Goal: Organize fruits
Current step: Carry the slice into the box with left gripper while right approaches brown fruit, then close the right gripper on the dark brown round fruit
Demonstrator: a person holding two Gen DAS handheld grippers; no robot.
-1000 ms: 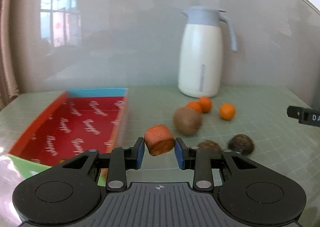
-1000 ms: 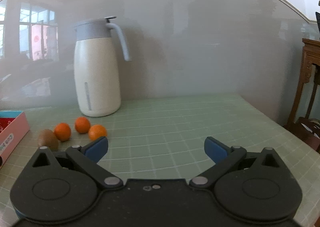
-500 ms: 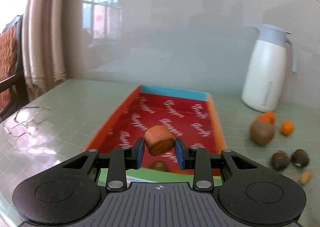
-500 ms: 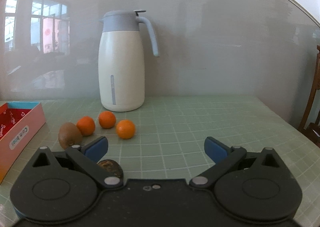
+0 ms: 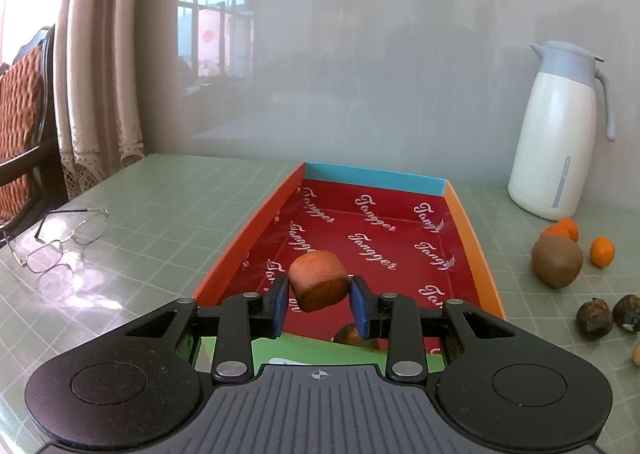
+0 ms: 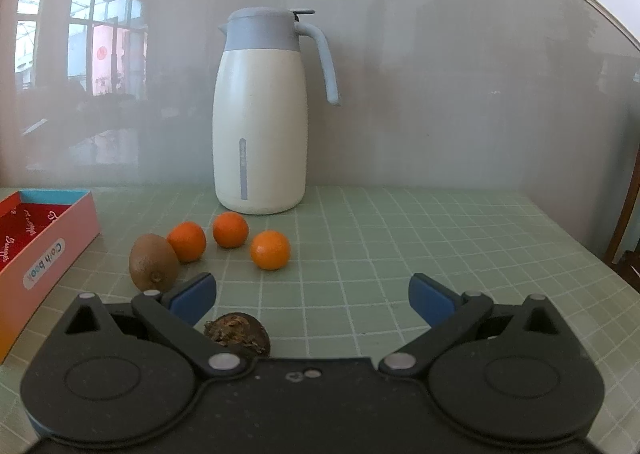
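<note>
My left gripper (image 5: 319,304) is shut on an orange-brown chunk of fruit (image 5: 318,280) and holds it above the near end of the red box (image 5: 472,238). A brown fruit (image 5: 352,334) lies in the box just below the jaws. My right gripper (image 6: 312,292) is open and empty above the green mat. Ahead of it lie a kiwi (image 6: 153,263), three small oranges (image 6: 270,250) and a dark wrinkled fruit (image 6: 236,334) close under its left finger. The kiwi (image 5: 557,260) and two dark fruits (image 5: 594,318) also show in the left wrist view.
A white jug with a grey-blue lid (image 6: 260,114) stands at the back by the wall. A pair of glasses (image 5: 60,242) lies left of the box. A chair (image 5: 24,126) and curtain stand at the far left. The box's pink side (image 6: 44,254) is at the right view's left.
My left gripper has swung left with the fruit chunk, from beside the box to over its near end. My right gripper has moved left toward the fruits and stays open.
</note>
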